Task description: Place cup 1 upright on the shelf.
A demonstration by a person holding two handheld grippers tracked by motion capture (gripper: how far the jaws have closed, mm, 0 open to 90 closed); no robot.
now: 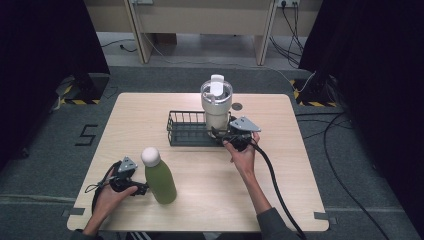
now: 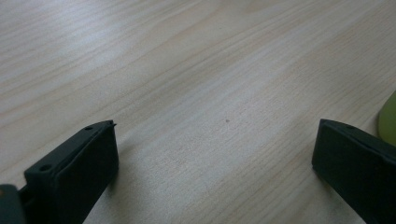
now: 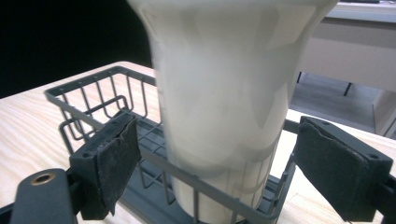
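Pale wooden table (image 1: 280,200) carries a wire basket (image 1: 185,131) with a white tumbler (image 1: 216,107) standing inside, apparently already placed, the right gripper (image 1: 235,134) wide around it, while a green bottle (image 1: 159,176) waits nearer, beside the wide-open left gripper (image 1: 131,181).

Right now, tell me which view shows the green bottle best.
The high view: the green bottle stands whole, white cap included, beside the left claw. The left gripper view catches a green sliver at its right edge. The right gripper view faces the tumbler instead.
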